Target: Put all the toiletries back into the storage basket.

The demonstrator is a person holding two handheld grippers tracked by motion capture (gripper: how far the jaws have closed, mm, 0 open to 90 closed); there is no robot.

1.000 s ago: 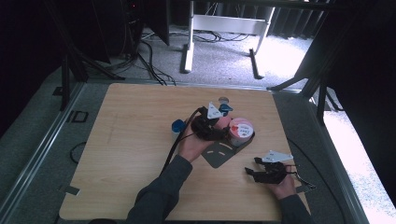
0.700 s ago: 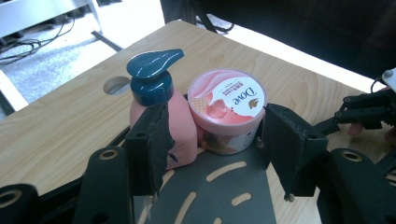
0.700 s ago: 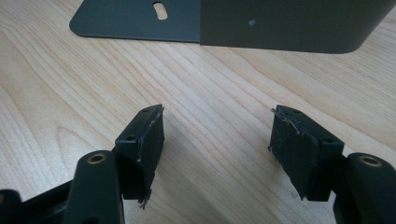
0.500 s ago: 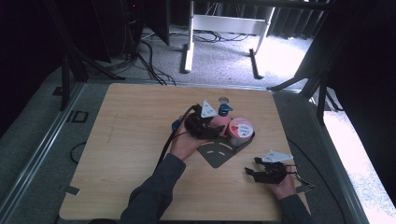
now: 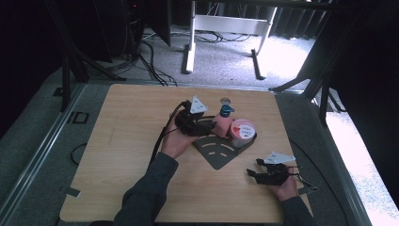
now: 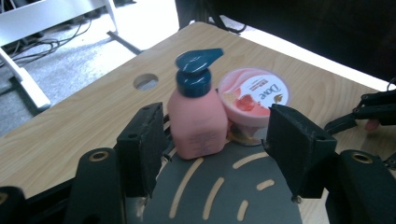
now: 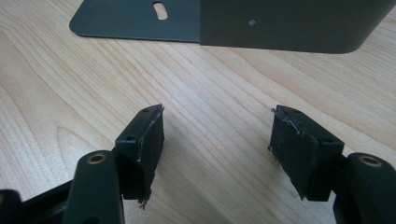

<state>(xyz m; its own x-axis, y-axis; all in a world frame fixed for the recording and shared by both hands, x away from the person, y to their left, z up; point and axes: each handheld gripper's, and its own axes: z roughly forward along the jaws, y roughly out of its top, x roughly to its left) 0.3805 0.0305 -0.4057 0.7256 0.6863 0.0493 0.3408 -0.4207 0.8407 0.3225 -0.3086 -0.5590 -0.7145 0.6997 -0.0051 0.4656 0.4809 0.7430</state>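
Left gripper [image 6: 212, 135] sits just near of the pink pump bottle [image 6: 197, 116], jaws apart and just been opening, nothing pressed between the pads; the bottle looks released. It stands upright on the far part of the dark slotted corner rack [image 5: 217, 150], touching the Dove tub [image 6: 253, 95] on its right. To finish well: back straight off toward the near side, level, without clipping the bottle or tub. Right gripper [image 7: 217, 135] rests over bare wooden table [image 5: 122, 141] at near right, jaws spread, empty.
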